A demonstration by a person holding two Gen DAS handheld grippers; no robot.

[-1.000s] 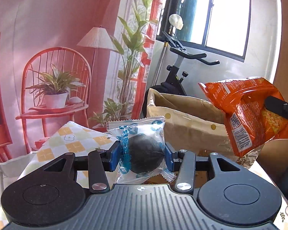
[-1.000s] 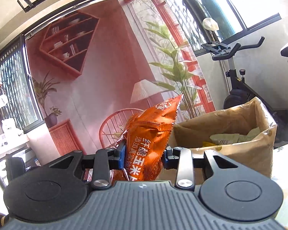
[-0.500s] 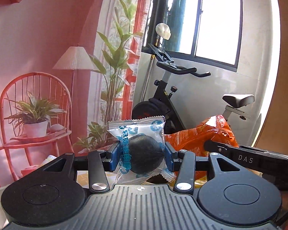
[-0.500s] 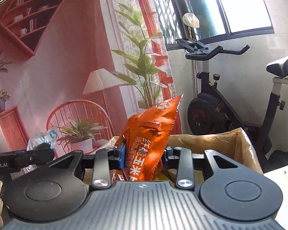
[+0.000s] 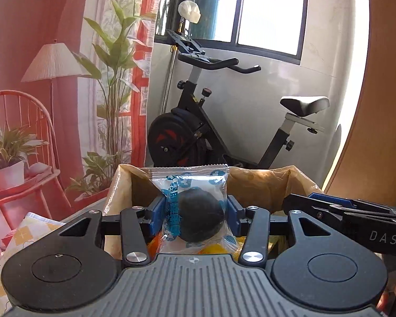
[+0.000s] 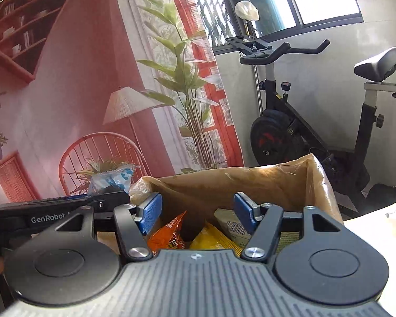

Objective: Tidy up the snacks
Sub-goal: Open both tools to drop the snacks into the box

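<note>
Snack packet [image 5: 190, 206], clear with a dark round ball inside, stands upright, long axis vertical, between the left gripper [image 5: 195, 211] jaws, which are opening above the brown paper bag [image 5: 264, 185]. The right gripper [image 6: 198, 211] jaws are opening too, nothing between them; below them an orange bag [image 6: 169, 233] lies inside, corner pointing up.

left gripper [image 5: 195, 215]: black body, ribbed grey top plate, two round black discs, silver screws, blue pads on the fingers [image 5: 155, 215], white "GenRobot" text on its side | right gripper [image 6: 198, 210]: same black and grey build, silver screws, blue ribbed pads, white "DAS" letters on its side
</note>
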